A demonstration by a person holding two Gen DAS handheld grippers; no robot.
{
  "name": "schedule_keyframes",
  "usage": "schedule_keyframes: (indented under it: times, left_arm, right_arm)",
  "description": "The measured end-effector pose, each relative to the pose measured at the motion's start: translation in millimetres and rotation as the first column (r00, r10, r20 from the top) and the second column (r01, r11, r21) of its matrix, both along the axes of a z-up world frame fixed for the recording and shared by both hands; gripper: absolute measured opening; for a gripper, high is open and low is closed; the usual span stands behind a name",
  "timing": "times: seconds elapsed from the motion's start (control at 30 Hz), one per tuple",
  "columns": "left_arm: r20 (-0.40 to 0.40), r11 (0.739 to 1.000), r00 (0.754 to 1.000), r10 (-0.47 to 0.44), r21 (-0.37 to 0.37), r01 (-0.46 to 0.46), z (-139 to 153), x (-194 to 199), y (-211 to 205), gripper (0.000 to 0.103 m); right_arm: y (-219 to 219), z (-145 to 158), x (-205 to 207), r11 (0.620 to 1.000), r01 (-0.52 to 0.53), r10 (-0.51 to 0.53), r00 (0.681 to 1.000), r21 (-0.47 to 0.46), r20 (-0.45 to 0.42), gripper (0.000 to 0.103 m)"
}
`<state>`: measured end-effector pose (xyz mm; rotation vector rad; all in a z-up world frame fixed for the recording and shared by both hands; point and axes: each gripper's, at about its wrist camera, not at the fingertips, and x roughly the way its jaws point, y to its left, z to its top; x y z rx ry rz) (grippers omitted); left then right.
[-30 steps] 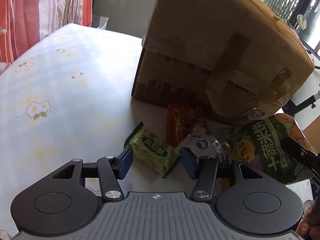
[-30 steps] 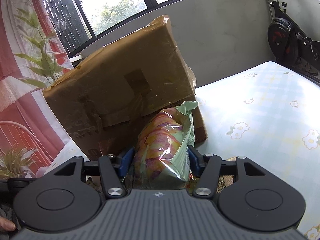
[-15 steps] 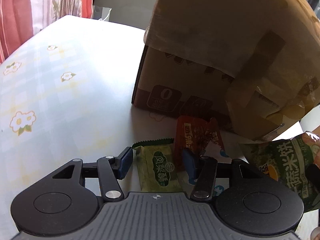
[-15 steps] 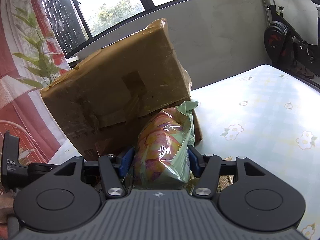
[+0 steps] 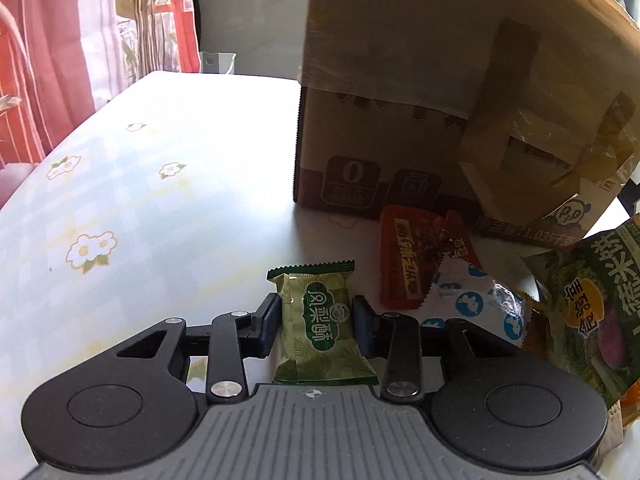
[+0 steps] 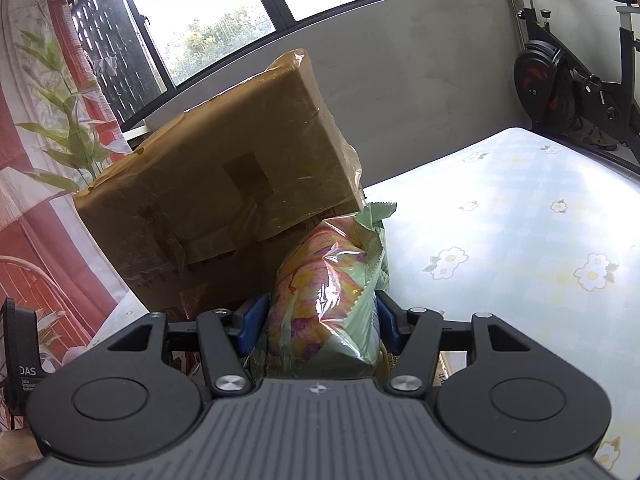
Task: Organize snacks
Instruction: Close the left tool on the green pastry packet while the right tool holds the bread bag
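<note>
My left gripper [image 5: 316, 320] is shut on a small green cake packet [image 5: 320, 324], its blue pads against both sides. A red snack packet [image 5: 412, 256] and a white-and-blue packet [image 5: 476, 304] lie just right of it on the table. My right gripper [image 6: 318, 320] is shut on a large green rice-cracker bag [image 6: 328, 292], held upright; the same bag shows at the right edge of the left wrist view [image 5: 592, 304]. A taped cardboard box [image 5: 440, 92] stands behind the snacks and also shows in the right wrist view [image 6: 224, 204].
The table [image 5: 140, 208] has a pale checked cloth with flowers. Red curtains [image 5: 36, 60] hang at the far left. An exercise bike [image 6: 576, 76] stands beyond the table at the right. Windows [image 6: 224, 12] run along the back wall.
My left gripper has closed in around the green cake packet and now grips it. The right gripper still holds the cracker bag and has barely moved.
</note>
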<state>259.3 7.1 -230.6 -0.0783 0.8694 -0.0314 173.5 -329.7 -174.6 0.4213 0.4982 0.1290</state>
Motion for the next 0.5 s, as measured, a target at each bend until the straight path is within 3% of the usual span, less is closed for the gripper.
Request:
schedule_keyframes:
  times: [0.2,0.5]
  left_arm:
    - [0.003,0.998,0.999,0.054,-0.042,-0.054,6.6,-9.7,12.8,0.041]
    - [0.094,0.996,0.992,0.081,-0.030,-0.079,29.8,-22.1,21.7,0.041]
  right_arm:
    - [-1.6,0.7,-0.3,1.000,-0.004,0.004,1.000,0.001,0.001,0.059]
    - [-12.6,12.5,-11.1,1.000,0.017,-0.017,0.999,-0.004,0.036,0.058]
